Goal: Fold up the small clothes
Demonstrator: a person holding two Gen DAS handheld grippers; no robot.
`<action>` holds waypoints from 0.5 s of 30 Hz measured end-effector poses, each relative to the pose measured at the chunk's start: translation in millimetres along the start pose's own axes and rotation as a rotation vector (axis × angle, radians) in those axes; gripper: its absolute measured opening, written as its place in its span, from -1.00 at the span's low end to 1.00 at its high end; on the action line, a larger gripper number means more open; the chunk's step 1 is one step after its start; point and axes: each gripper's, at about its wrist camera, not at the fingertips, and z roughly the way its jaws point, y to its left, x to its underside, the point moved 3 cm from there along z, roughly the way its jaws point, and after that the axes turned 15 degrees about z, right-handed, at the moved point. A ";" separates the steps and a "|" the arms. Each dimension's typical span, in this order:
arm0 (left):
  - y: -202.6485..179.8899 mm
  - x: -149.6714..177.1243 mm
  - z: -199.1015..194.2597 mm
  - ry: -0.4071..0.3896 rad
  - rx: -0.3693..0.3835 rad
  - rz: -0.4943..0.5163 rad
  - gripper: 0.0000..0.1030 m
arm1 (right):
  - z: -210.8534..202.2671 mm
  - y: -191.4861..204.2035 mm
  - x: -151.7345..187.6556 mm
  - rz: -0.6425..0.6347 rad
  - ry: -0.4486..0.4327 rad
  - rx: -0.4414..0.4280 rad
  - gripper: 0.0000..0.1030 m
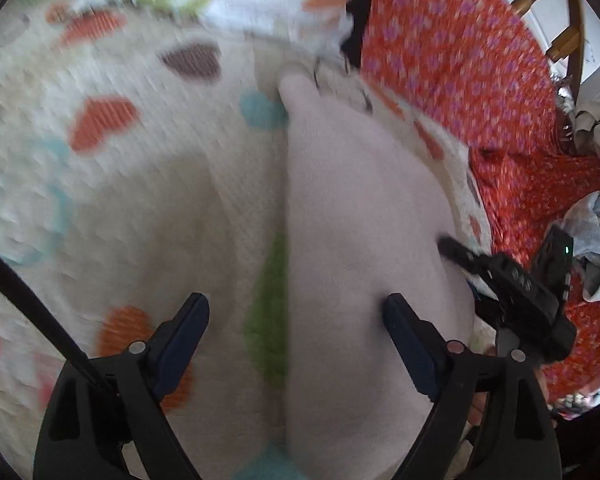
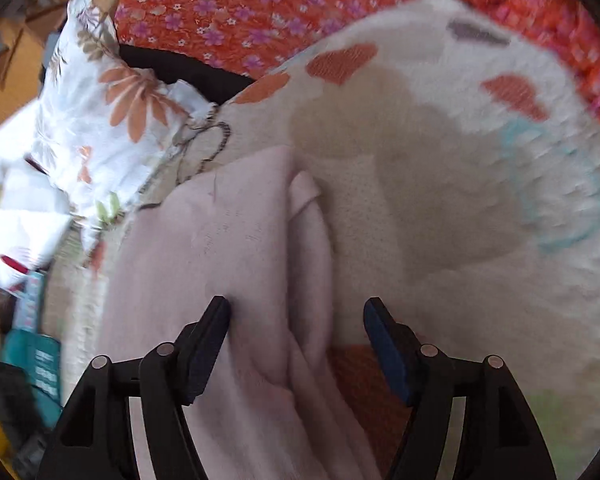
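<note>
Both tools stand with their jaws apart, gripping nothing. In the left wrist view the left tool [image 1: 296,312] sits at the bottom of the frame, over the straight left edge of one pale pink garment [image 1: 360,240], which runs from the lower centre up toward the middle; its right finger is over the pink cloth, its left finger over the patterned blanket [image 1: 140,184] beneath. At the right of that frame the right tool [image 1: 456,252] shows as a dark finger over the garment's right edge, with one orange flowered cloth [image 1: 460,60] behind it.

In the right wrist view the right tool [image 2: 296,312] straddles the garment's folded edge [image 2: 308,240]; the pink cloth fills the lower left, the blanket the right. One white floral fabric [image 2: 112,120] lies at upper left.

Both frames are blurred. The garment's lower end is cut off by the frame, and whether the fingers touch the cloth cannot be told.
</note>
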 end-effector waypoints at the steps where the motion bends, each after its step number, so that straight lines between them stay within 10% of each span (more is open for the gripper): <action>1: -7.4 -1.4 3.4 0.006 0.043 0.008 -0.15 | 3.4 2.2 -1.2 0.012 0.029 -0.036 -0.37; 5: -38.9 -10.3 -7.2 -0.021 -0.027 0.135 -0.30 | -23.6 33.4 -13.0 -0.029 -0.023 -0.139 -0.68; 10: -36.1 -5.4 -0.5 -0.016 -0.122 0.128 -0.15 | -17.1 -3.0 -18.8 -0.001 -0.098 0.129 -0.63; 15: -44.6 11.4 -15.2 -0.023 -0.172 0.209 -0.02 | -64.5 -7.5 -17.6 -0.005 -0.184 0.057 -0.63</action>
